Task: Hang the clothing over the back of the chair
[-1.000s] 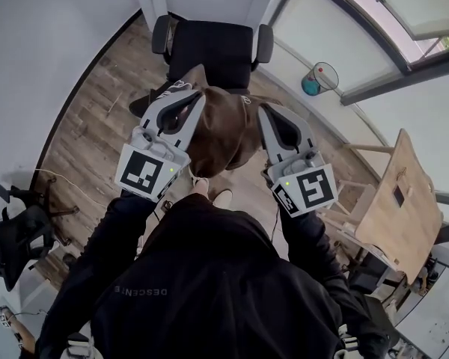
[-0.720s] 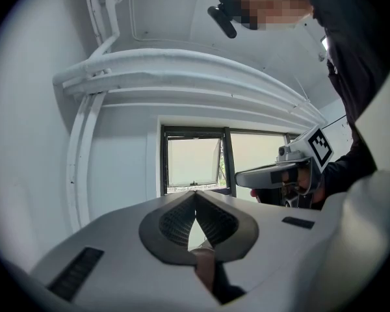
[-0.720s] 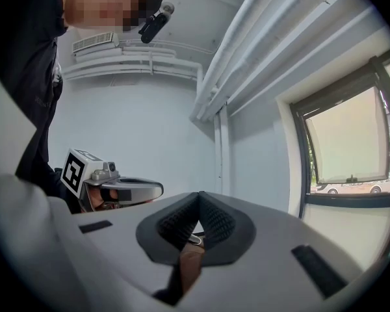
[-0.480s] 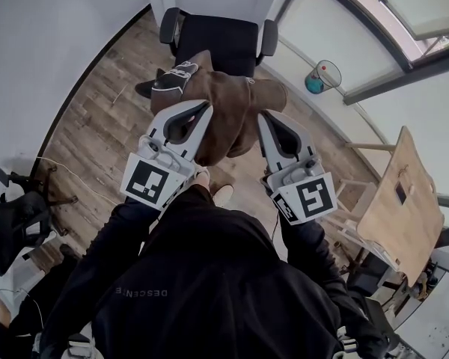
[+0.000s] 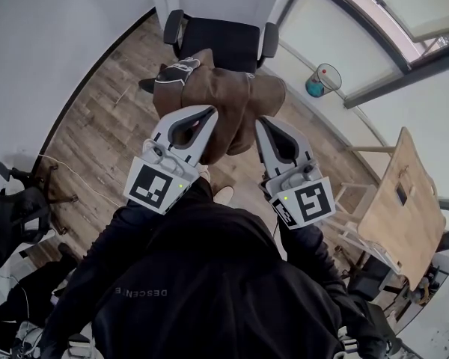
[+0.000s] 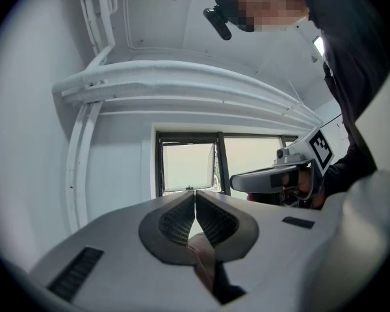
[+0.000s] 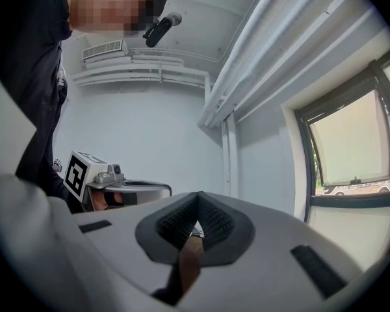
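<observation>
A brown garment point(image 5: 228, 96) with a black-and-white label hangs between my two grippers, in front of a black office chair point(image 5: 218, 42) with armrests that stands against the far wall. The left gripper point(image 5: 210, 111) is shut on one edge of the fabric, and brown cloth point(image 6: 205, 257) shows pinched behind its pads. The right gripper point(image 5: 260, 120) grips the other edge. Its jaws are opening slightly, though a fold of cloth point(image 7: 189, 260) still sits clamped between the pads. Both grippers point level, side by side, and each appears in the other's view.
A wooden table point(image 5: 401, 200) stands at the right. A teal round object point(image 5: 319, 79) sits by the window wall. Another black chair point(image 5: 11, 234) and a white cable point(image 5: 67, 178) lie on the wood floor at the left. White walls flank the chair.
Both grippers have carried the brown garment forward, towards the black chair. The garment now hangs closer to the seat's front edge.
</observation>
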The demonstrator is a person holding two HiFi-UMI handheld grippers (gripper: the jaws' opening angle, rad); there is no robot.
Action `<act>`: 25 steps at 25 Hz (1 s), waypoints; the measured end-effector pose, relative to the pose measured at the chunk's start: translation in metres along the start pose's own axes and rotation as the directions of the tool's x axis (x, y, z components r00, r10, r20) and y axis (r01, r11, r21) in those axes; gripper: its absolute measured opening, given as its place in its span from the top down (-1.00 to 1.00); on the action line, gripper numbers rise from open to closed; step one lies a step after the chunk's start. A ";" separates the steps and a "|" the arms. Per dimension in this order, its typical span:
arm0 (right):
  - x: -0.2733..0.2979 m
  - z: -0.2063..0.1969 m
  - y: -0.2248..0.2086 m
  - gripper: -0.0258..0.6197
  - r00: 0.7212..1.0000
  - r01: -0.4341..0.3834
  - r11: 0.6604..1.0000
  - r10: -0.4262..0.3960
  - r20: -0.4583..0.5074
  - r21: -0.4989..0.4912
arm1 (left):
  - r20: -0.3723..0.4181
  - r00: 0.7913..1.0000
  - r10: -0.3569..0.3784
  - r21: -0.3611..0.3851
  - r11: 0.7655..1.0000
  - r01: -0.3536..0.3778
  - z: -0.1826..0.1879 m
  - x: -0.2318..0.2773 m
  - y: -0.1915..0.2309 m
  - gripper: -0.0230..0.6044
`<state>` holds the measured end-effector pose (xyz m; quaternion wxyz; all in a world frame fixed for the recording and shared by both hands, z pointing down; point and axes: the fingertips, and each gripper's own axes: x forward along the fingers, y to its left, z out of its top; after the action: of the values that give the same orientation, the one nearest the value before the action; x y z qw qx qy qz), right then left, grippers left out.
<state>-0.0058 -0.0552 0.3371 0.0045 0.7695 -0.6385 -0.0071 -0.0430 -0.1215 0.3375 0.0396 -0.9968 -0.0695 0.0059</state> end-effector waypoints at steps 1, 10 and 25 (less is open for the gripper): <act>-0.003 0.000 0.001 0.90 1.000 0.000 1.000 0.000 0.003 -0.001 | 0.003 1.000 -0.002 0.001 1.000 0.002 0.000 -0.001 -0.003 0.86; -0.015 -0.005 -0.002 0.90 1.000 -0.001 1.000 0.001 -0.008 -0.015 | -0.009 1.000 -0.014 0.002 1.000 0.014 -0.004 0.003 -0.024 0.86; -0.028 -0.013 -0.007 0.90 0.999 -0.024 1.000 0.024 -0.021 0.004 | -0.026 0.999 -0.018 0.020 1.000 0.018 -0.002 0.014 -0.037 0.86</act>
<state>-0.0038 -0.0269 0.3498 0.0099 0.7619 -0.6476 0.0022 -0.0339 -0.0827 0.3427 0.0508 -0.9956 -0.0779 -0.0067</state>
